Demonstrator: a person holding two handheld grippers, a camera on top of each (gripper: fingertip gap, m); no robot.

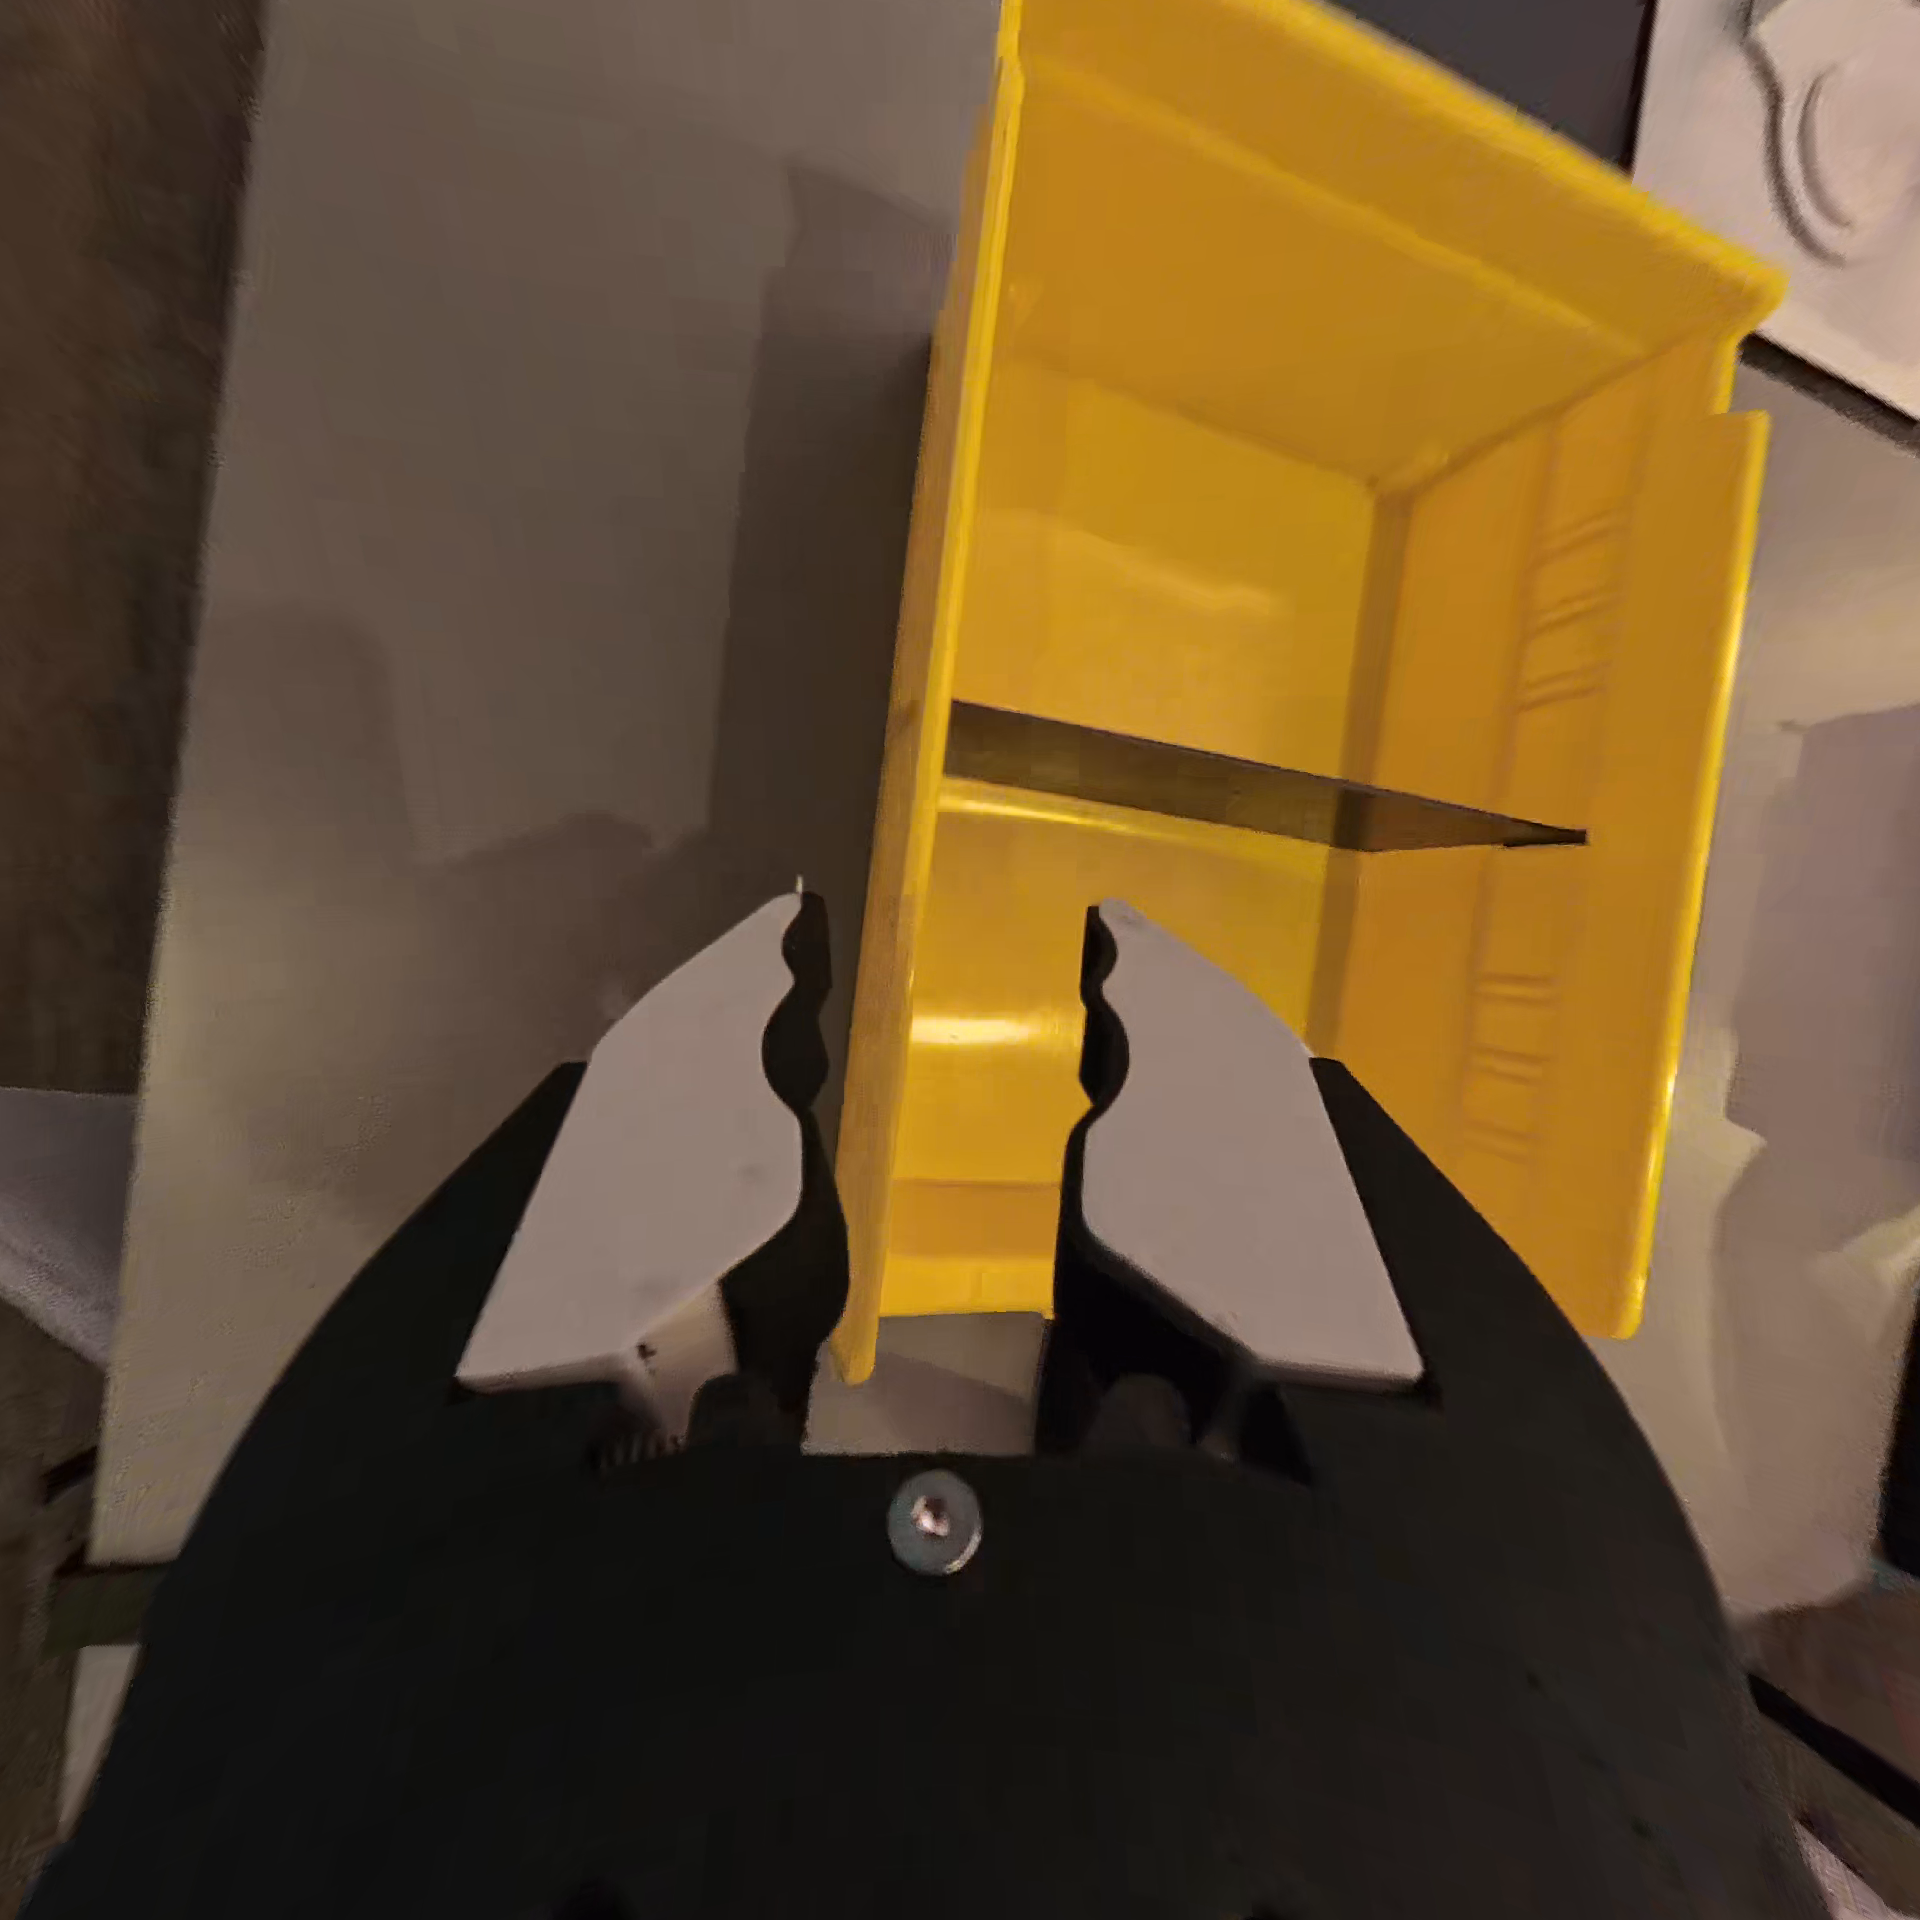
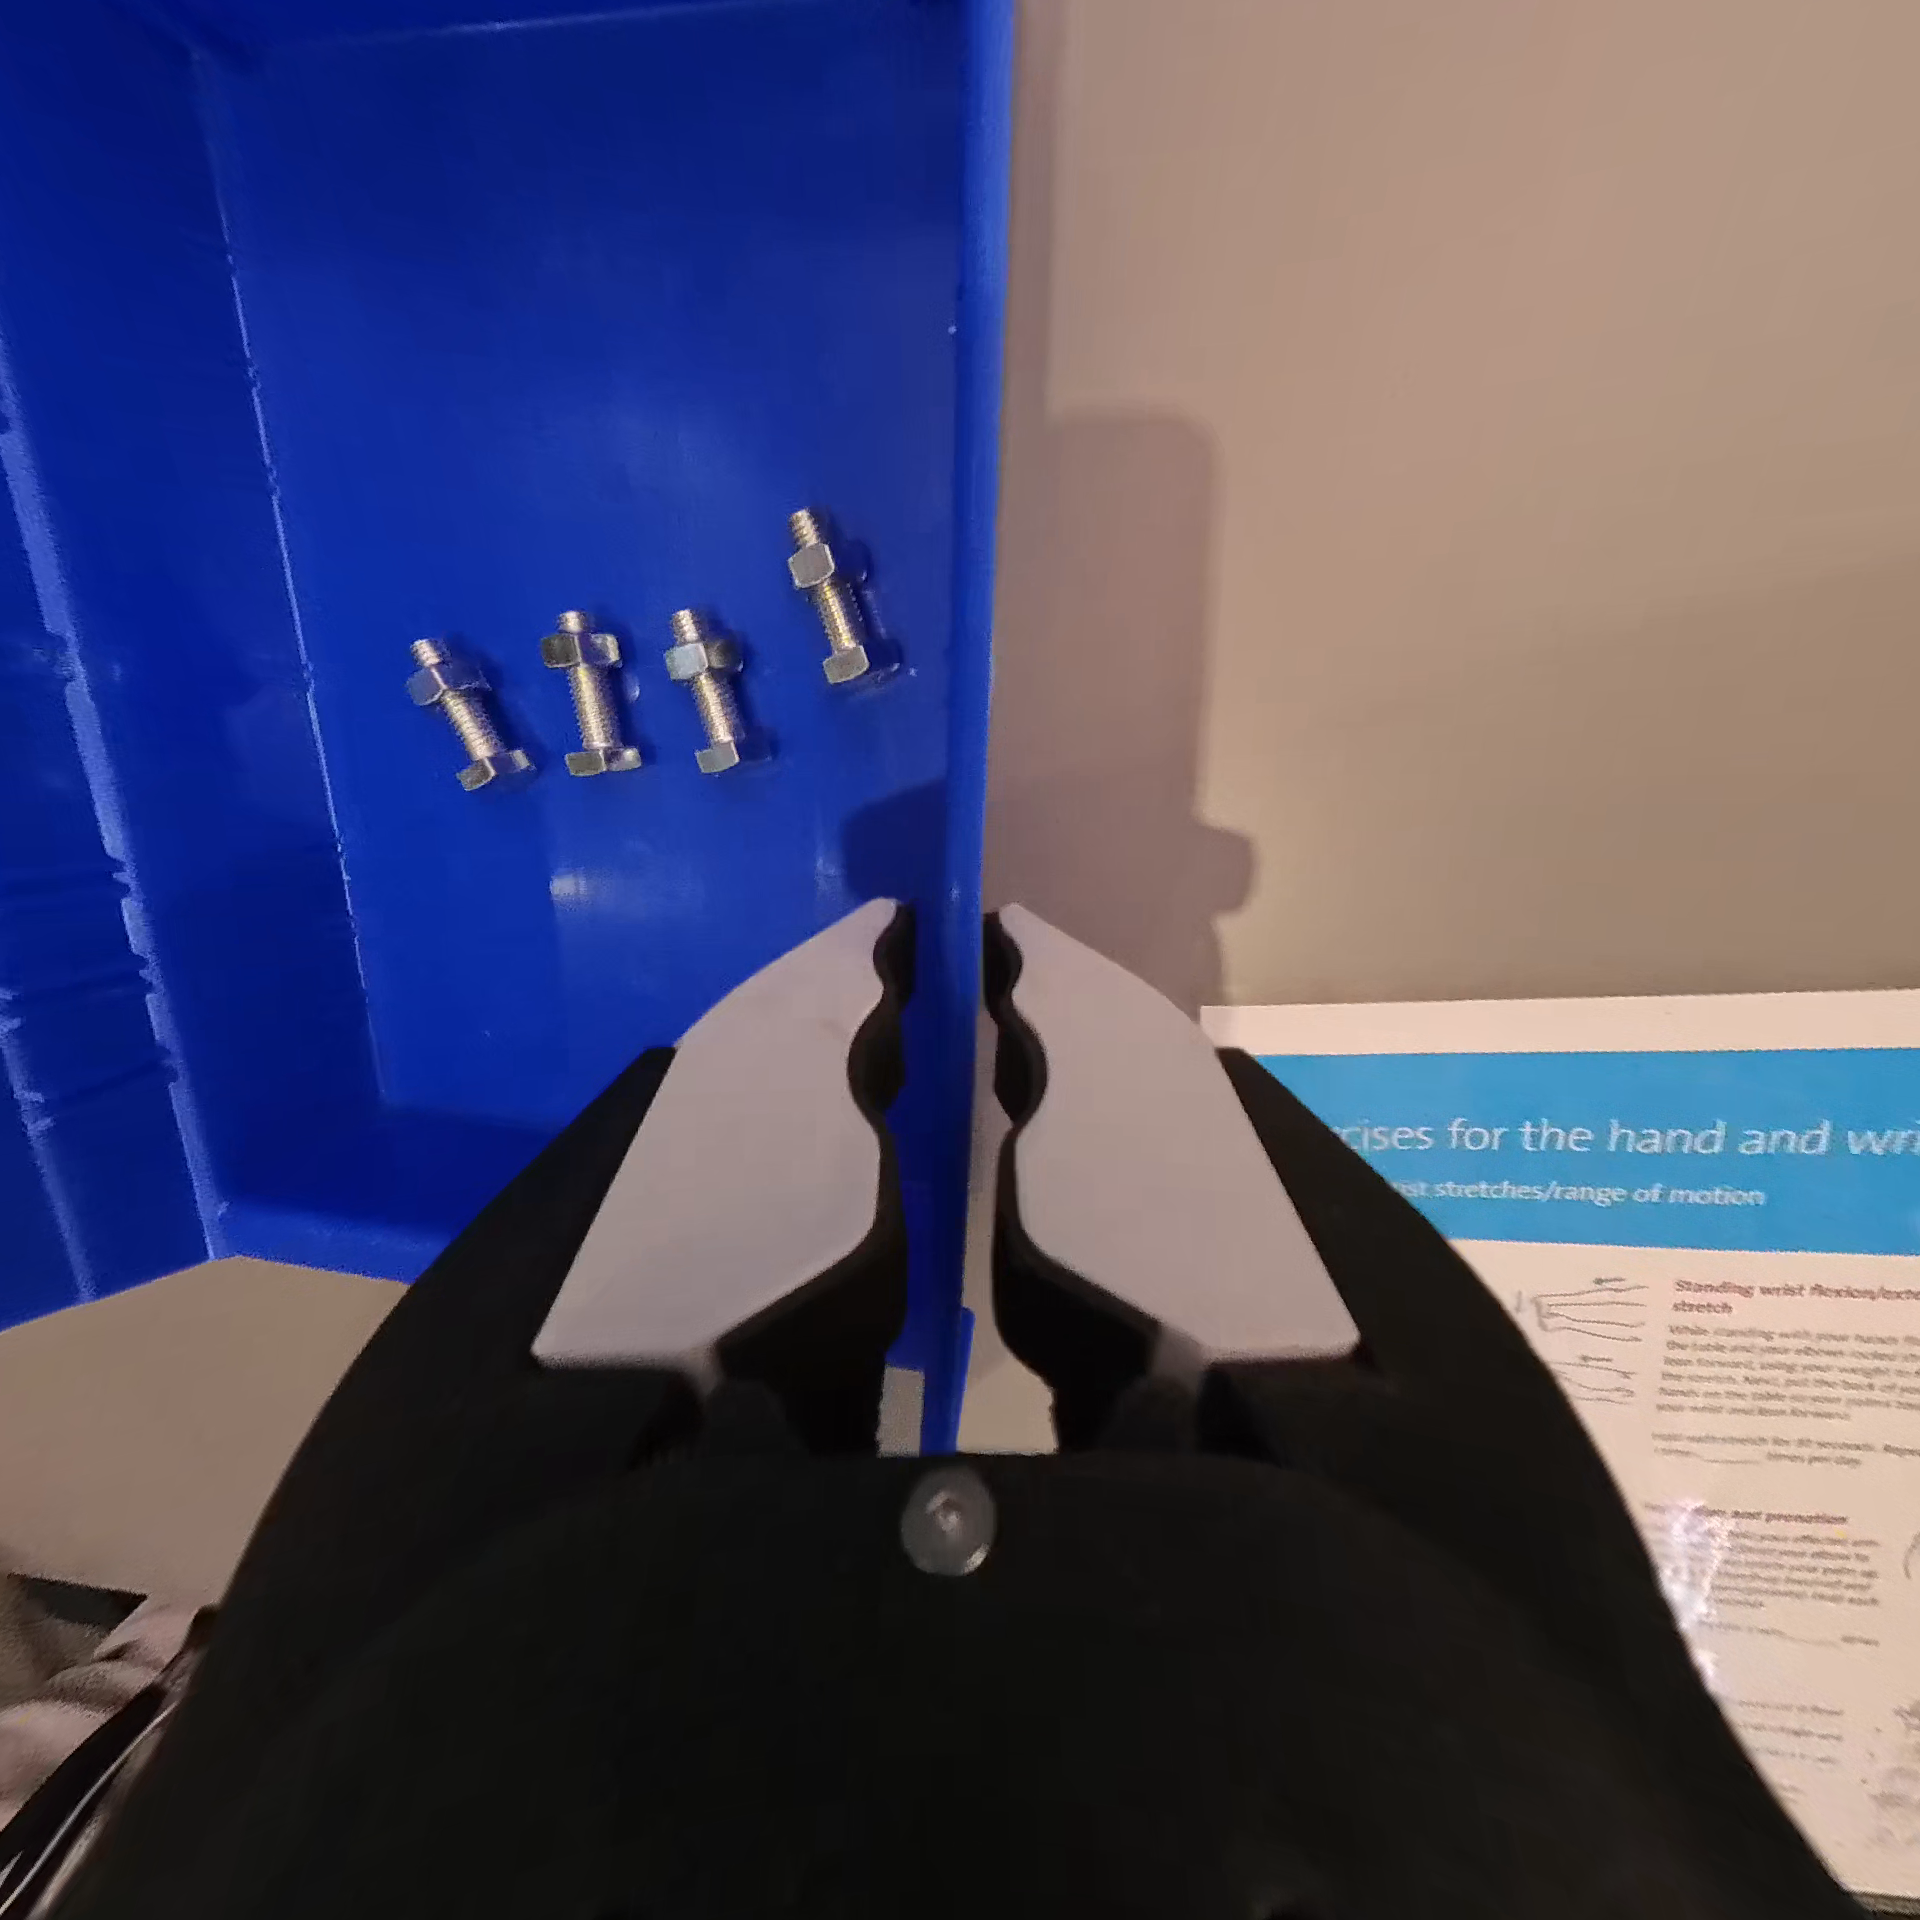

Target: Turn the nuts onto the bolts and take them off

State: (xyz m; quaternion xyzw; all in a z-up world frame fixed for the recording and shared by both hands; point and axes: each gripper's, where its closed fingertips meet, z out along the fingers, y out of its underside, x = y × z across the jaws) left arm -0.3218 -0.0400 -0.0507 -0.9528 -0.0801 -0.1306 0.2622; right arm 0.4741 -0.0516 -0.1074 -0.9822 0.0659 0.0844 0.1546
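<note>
Now the right gripper (image 2: pixel 948 920) clamps the blue bin (image 2: pixel 582 416) wall, four nutted bolts (image 2: pixel 644 675) inside left of its fingers; the left gripper (image 1: pixel 945 909) straddles the yellow bin (image 1: pixel 1195 571) wall, not clenched.

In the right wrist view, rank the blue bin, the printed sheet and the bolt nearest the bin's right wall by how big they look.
1. Blue bin, largest.
2. Printed sheet, though cut off by the frame edge.
3. Bolt, smallest by far.

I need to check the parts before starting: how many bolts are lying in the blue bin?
4, each with a nut on it, on the floor of the blue bin: three in a row, one farther back by the right wall. None seems hidden.
</note>
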